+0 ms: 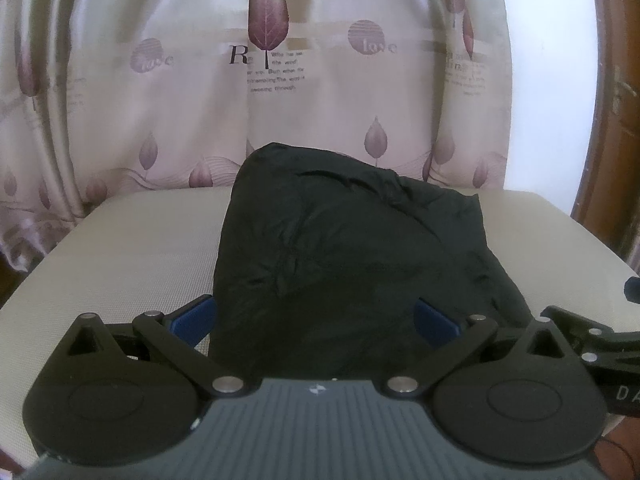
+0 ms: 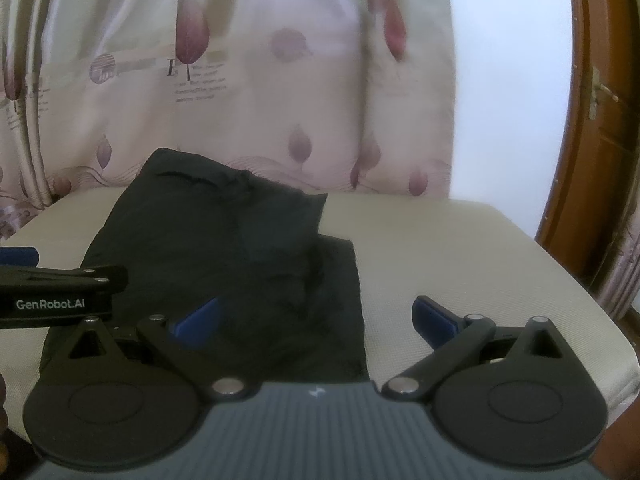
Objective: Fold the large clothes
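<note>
Garment: a black piece of clothing [image 1: 352, 264], already doubled over into a rough, lumpy bundle, lies on a pale cushioned surface [image 1: 120, 264] that looks like a seat or bed rather than a tabletop; a leaf-print curtain [image 1: 264, 80] hangs behind it.
Fold state: in the right view the upper layer sits skewed on the lower one, with an edge of the lower layer poking out to the right; my guess is that one more fold or a tidy-up is left.
Risk, slipping layers: the cloth looks thin and slick, so a pull on the top layer alone could drag it off the under layer and undo the fold.
Risk, shallow grasp: if only the rim of the near edge is caught, the heavy bundle may fall out mid-lift.
Risk, collision: the two tools are just beside each other, the left one showing at the left edge of the right view, so closing inward together could knock them.
Left gripper [image 1: 316, 320]: blue fingers [image 1: 196, 318] spread wide on either side of the near end of the garment, which fills the gap; nothing is pinched, and I cannot tell whether the pads touch the cloth.
Right gripper [image 2: 316, 320]: fingers [image 2: 436, 320] spread wide, holding nothing; the left one is over the cloth, the right one over bare cushion.
</note>
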`<state>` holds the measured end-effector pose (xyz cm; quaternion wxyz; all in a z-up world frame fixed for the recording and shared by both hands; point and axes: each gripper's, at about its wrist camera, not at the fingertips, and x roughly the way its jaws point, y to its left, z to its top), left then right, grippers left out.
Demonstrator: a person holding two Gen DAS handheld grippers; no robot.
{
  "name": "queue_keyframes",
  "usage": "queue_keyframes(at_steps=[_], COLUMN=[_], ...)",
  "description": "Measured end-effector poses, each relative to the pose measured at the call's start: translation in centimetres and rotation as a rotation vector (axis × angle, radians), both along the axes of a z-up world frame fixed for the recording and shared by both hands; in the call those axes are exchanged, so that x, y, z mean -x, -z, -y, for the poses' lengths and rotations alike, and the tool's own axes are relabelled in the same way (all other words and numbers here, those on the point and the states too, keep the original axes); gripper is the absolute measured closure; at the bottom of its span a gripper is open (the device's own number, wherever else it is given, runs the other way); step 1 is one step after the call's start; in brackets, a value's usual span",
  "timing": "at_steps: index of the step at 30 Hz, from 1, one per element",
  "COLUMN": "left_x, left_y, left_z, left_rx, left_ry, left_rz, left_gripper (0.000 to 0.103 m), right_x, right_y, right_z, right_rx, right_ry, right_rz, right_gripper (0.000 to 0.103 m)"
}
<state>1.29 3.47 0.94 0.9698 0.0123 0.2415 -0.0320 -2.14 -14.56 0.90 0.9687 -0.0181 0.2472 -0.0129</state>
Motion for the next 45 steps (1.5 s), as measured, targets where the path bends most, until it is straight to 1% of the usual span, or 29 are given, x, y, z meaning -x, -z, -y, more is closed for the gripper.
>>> queue_keyframes(at_steps=[9,45], left_x=[0.03,-0.25], left_y=[0.27,0.69], left_z=[0.10,0.49], left_rx=[0.001,-0.012], left_ry=[0.006,0.004], left_rz=[-0.004,-0.021], left_gripper=[0.000,0.000], right_x=[0.23,-0.12], right_y=[0.12,0.54], right_z=[-0.09,0.04], right_rx=[-0.012,-0.004], right_ry=[-0.004,-0.016], right_rz=[-0.005,-0.011], right_gripper=[0.000,0.000])
